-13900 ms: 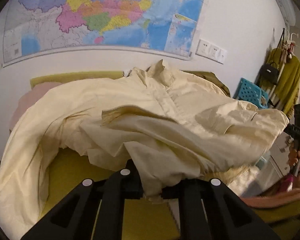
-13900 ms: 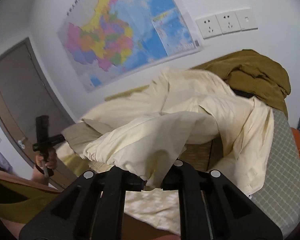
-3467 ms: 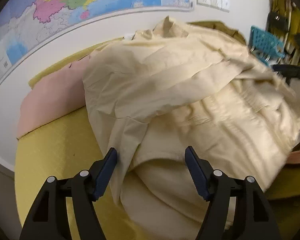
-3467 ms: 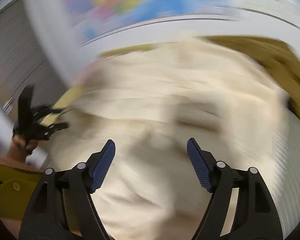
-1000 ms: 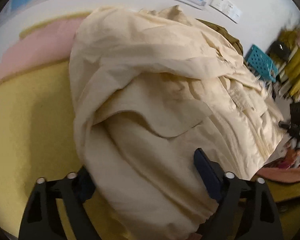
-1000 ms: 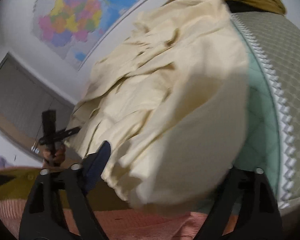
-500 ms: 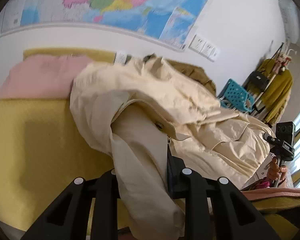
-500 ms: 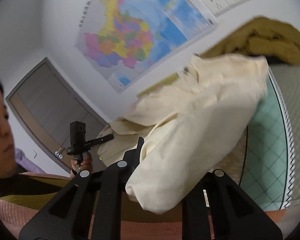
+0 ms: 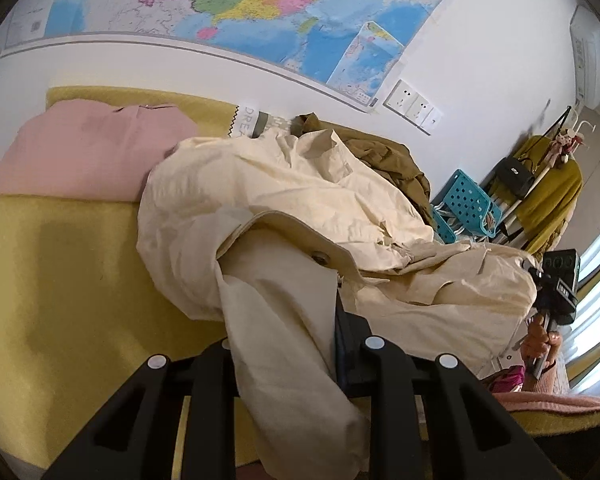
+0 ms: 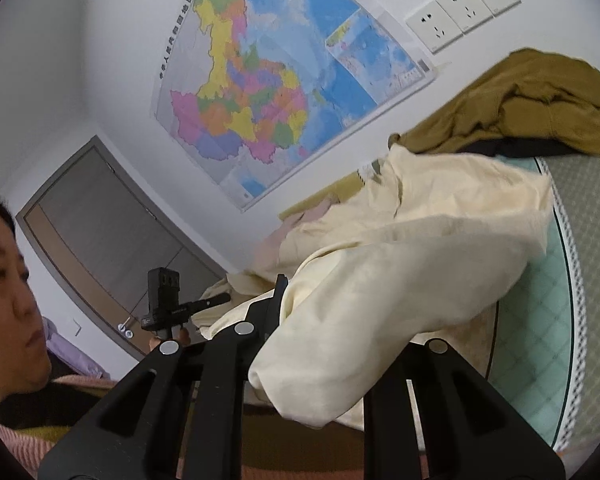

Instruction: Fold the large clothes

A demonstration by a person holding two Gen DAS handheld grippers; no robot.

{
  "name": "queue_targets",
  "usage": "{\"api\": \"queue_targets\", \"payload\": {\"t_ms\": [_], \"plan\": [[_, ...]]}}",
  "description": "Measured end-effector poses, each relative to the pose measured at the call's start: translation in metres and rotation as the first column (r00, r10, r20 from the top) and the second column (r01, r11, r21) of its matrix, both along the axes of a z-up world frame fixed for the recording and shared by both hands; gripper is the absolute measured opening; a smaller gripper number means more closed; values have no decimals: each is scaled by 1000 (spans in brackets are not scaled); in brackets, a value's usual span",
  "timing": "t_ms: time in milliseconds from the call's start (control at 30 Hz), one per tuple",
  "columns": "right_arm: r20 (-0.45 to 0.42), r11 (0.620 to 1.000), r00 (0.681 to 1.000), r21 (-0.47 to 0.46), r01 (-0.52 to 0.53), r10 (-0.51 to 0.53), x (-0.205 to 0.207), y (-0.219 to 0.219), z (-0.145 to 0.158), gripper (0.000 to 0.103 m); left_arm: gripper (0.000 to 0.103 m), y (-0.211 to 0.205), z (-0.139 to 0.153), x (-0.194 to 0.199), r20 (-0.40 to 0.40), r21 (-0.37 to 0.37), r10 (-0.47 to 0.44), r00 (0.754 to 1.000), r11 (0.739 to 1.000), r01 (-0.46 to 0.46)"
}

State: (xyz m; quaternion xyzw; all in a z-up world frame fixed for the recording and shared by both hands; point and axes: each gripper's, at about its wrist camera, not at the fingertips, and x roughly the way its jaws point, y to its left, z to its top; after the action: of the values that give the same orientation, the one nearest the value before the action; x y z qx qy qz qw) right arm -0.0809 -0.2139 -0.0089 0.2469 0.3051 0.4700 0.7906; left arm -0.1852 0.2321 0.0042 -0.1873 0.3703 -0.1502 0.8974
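Both claws clamped on cream coat (image 9: pixel 284 208): left claw (image 9: pixel 284 344) pinches hem fold, right claw (image 10: pixel 320 344) pinches opposite end. Coat partly raised off yellow bed (image 9: pixel 68 280), rest heaped beside pink garment (image 9: pixel 84 156) and brown garment (image 10: pixel 512 100).

Step in hand, likely: raise hem, carry toward collar. Do well: keep both ends level, cloth taut between claws, avoid dragging the heap.

Containers: blue basket (image 9: pixel 468 204) beside bed, contents unclear.

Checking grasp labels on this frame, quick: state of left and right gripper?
Left gripper: closed on the cream coat, fabric pinched between its fingers.
Right gripper: closed on the same cream coat, cloth bunched between its fingers.
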Motion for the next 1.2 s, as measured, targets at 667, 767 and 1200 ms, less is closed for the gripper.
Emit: {"api": "queue_targets", "payload": {"t_ms": [667,767,1200], "plan": [[-3,998,999,42,50,-50,64,11,22,16,23,8,30,48,-24,60,-29,999,998,31],[-4,998,999,40,55,-55,72,13,25,16,23,9,35,57,-36,63,-36,999,997,38],[-49,996,996,28,81,-79,127,24,32,17,23,10,50,106,-97,98,-28,995,995,37]]}}
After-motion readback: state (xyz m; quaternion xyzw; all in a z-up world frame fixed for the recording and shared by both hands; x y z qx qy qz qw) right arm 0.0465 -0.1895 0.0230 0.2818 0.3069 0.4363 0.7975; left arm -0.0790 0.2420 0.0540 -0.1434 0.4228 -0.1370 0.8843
